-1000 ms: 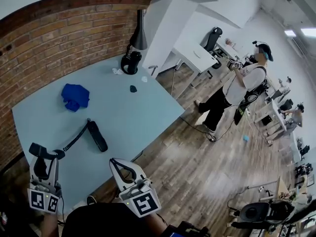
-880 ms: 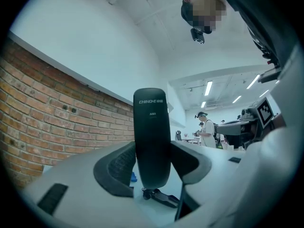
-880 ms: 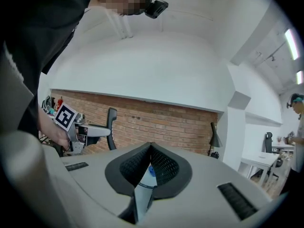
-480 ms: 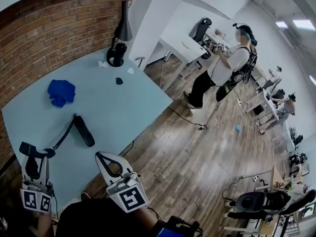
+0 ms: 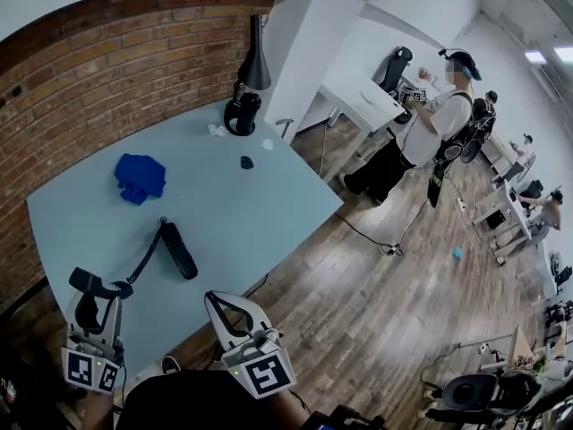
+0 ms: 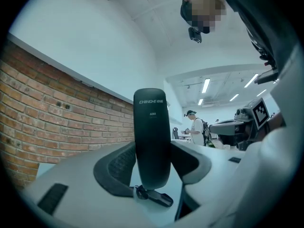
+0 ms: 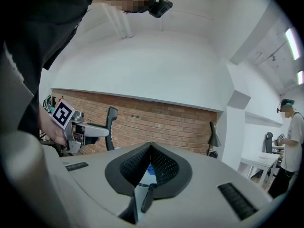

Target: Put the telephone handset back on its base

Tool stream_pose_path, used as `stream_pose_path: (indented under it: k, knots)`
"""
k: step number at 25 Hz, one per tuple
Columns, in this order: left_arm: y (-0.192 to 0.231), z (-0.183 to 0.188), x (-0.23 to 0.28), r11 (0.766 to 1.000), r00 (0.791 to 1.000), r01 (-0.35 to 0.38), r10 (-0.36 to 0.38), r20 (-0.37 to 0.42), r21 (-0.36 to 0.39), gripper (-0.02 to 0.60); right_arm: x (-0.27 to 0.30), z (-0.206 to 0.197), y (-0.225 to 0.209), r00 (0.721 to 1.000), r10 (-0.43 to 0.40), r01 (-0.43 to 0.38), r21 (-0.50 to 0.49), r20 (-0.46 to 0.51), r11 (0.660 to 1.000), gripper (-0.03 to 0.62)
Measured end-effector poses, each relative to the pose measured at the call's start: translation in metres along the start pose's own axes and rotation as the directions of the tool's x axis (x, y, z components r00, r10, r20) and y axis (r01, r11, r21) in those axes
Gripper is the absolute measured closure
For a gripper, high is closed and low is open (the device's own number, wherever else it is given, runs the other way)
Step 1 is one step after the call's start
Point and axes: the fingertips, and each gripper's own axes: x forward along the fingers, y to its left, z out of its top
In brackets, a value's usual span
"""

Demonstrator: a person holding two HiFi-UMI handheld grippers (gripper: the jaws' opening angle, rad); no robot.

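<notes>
A black telephone handset (image 5: 88,282) stands upright between the jaws of my left gripper (image 5: 91,299), which is shut on it over the table's near left corner. In the left gripper view the handset (image 6: 152,136) fills the gap between the pads. Its cord runs to the slim black base (image 5: 177,249), which lies flat on the light blue table (image 5: 260,209) ahead of both grippers. My right gripper (image 5: 220,303) hovers at the table's near edge, shut and empty. Past its closed jaws the base (image 7: 147,199) shows, with the left gripper (image 7: 71,125) at left.
A crumpled blue cloth (image 5: 140,176) lies at the back left of the table. A black lamp (image 5: 243,104), a small dark object (image 5: 246,161) and white scraps (image 5: 217,130) sit near the far corner by the brick wall. A person (image 5: 428,141) stands on the wooden floor beyond.
The head view swung left and back again. Both grippers keep their places at the near edge, the left one still holding the handset.
</notes>
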Motion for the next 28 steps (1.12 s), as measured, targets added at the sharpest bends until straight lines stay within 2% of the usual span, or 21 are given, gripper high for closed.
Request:
stream_pose_path:
  k: [5, 14, 21, 28]
  knots:
    - [-0.015, 0.003, 0.006, 1.000, 1.000, -0.003, 0.003, -0.007, 0.003, 0.325, 0.001, -0.008, -0.007, 0.999, 0.028, -0.027, 0.038, -0.027, 0.999, 0.588]
    - [-0.035, 0.006, 0.018, 0.997, 0.997, -0.073, 0.073, -0.012, -0.014, 0.326, 0.007, -0.011, -0.022, 0.991, 0.133, -0.133, 0.006, 0.005, 0.991, 0.588]
    - [-0.050, 0.016, 0.027, 0.989, 0.989, -0.148, 0.148, 0.009, -0.015, 0.325, 0.014, -0.017, -0.031, 0.975, 0.223, -0.221, -0.061, 0.017, 0.973, 0.588]
    - [-0.050, 0.035, 0.038, 0.989, 0.988, -0.147, 0.148, 0.051, -0.024, 0.325, 0.043, -0.016, -0.012, 0.956, 0.295, -0.292, -0.108, 0.013, 0.950, 0.572]
